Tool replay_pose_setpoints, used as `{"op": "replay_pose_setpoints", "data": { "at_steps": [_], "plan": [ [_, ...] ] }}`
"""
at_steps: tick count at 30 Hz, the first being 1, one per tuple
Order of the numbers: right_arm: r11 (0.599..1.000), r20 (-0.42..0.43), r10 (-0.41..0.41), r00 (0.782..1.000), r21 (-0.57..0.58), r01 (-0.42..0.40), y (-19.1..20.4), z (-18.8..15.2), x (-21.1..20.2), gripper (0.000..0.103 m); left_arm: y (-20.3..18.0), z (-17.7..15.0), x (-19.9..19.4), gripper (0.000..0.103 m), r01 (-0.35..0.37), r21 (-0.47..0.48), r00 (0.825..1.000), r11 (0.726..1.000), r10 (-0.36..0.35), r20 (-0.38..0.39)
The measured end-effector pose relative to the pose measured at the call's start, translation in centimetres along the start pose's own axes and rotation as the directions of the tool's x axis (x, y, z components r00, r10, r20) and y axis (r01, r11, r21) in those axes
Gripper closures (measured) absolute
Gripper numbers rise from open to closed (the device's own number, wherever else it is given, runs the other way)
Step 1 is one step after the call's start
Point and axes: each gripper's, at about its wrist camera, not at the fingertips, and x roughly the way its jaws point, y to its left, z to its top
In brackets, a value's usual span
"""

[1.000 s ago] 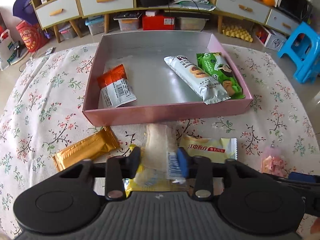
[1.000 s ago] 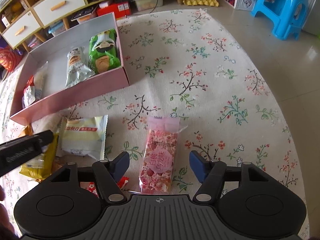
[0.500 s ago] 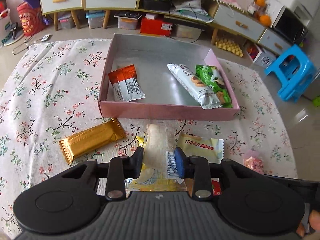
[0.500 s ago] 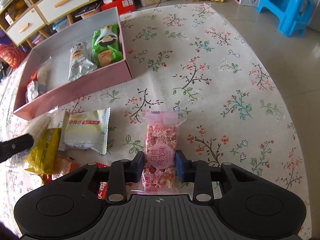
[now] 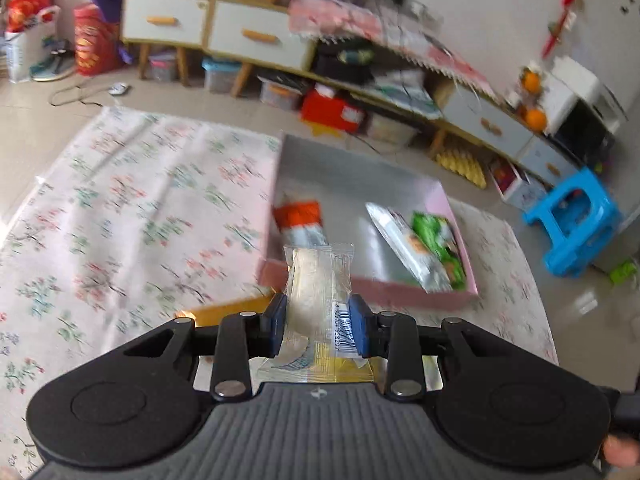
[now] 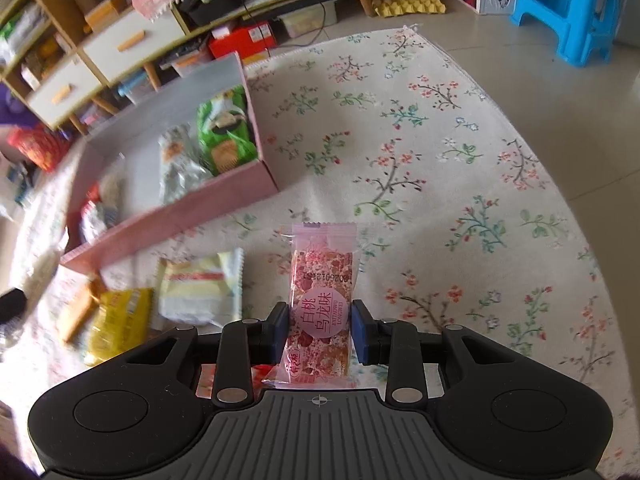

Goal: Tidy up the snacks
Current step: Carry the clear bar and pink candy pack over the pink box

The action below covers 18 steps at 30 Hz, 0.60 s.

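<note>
Left wrist view, from left to right: your flowered cloth [image 5: 120,216] fills the nine o'clock side, blurred. A gold bar [image 5: 224,310] lies on it at about seven o'clock of the box, partly hidden by the gripper's frame. At the centre your left gripper [image 5: 318,326] is clamped on a clear-wrapped pastry [image 5: 318,276], its blue pads [image 5: 278,324] pressing both sides of the wrapper; the pastry sticks up from the jaws, its far end over the near wall of the pink box [image 5: 408,292]. Inside the box an orange-and-white packet [image 5: 302,222] lies at the box's nine o'clock, and at its three o'clock a silver packet [image 5: 404,250] rests just beside a green packet [image 5: 438,236]. A blue stool [image 5: 576,224] stands on the floor at three o'clock.

In the right wrist view the pink box [image 6: 168,220] sits at ten o'clock, with the green packet [image 6: 226,136] and silver packet [image 6: 178,164] at its right end. On the cloth at eight o'clock lie a yellow packet [image 6: 118,324] and, to its right, a pale yellow packet [image 6: 200,288]. At the centre your right gripper [image 6: 320,334] has just closed its jaws, and its blue pads [image 6: 360,336] grip a pink bar [image 6: 322,308] at the sides; the bar points to twelve o'clock. The flowered cloth [image 6: 460,184] spreads to three o'clock, and the blue stool [image 6: 568,4] stands at one o'clock.
</note>
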Motion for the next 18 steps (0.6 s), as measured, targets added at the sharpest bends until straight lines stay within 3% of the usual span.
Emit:
{"op": "replay_pose_setpoints", "data": {
  "at_steps": [5,18],
  "plan": [
    [1.000,0.022,0.021,1.000,0.014,-0.021,0.2,0.2,-0.5,0.072,1.6,0.8,-0.7,0.073,0.007,-0.098,0.998,0.995,-0.001,0.062],
    [0.998,0.039,0.062,0.997,0.028,-0.064,0.5,0.5,-1.0,0.072,1.5,0.8,-0.4,0.073,-0.007,-0.076,0.998,0.997,0.013,0.069]
  ]
}}
